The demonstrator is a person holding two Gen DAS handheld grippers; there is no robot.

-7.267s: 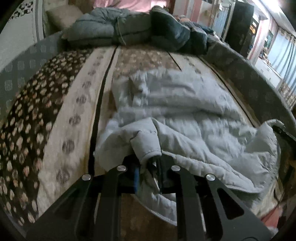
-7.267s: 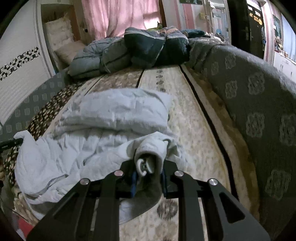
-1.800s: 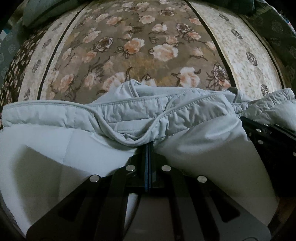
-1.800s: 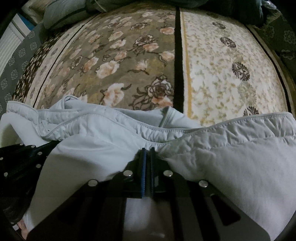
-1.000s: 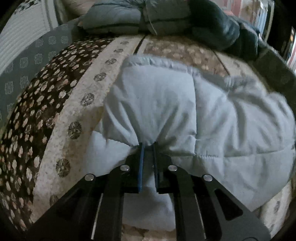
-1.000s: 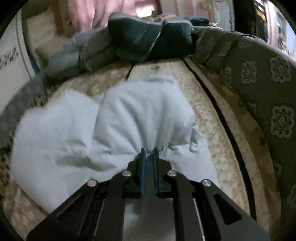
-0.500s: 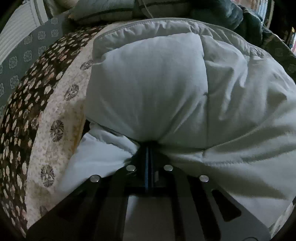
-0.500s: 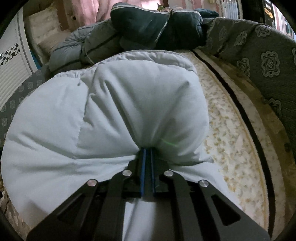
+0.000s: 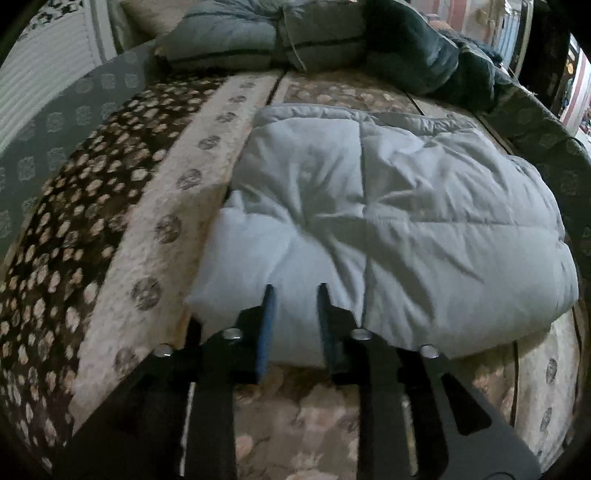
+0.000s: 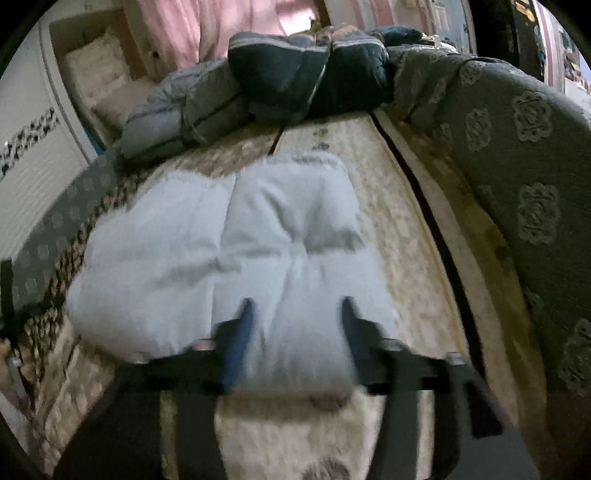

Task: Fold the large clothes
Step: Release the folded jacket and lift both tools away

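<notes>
1. Left gripper (image 9: pixel 293 291): jaws parted, just been opening; near edge of pale grey padded jacket (image 9: pixel 388 229) seen in gap betw. blue pads, not pinched. Released.
2. Right gripper (image 10: pixel 295 306): jaws wider apart, also just been opening; jacket (image 10: pixel 258 258) edge betw. them, no squeeze visible. Released. View blurred w/ motion.
3. Jacket: folded into puffy rectangular bundle, flat on bed, quilting seams crossing its top, creases fanning from near edge. Left-wrist view: far edge shows stitched hem.
4. Bedspread (image 9: pixel 155 229): floral, lengthwise bands — dark brown w/ small blossoms at left, cream w/ round medallions beside it, tan w/ roses under both grippers. Dark stripe betw. bands at right of jacket in right-wrist view.
5. Grey-green medallion-patterned cover (image 10: pixel 517 184) rising along right side of bed.
6. Far end: pile of padded clothes (image 10: pixel 258 85), blue-grey piece at left, dark navy piece at right, touching.
7. Beyond: cream pillows (image 10: pixel 99 81) in corner, pink curtain (image 10: pixel 229 26) behind pile, white ribbed panel (image 9: pixel 44 81) w/ dark patterned strip at left.
8. Writing, brands, labels: none legible anywhere; too blurred or small to tell.
</notes>
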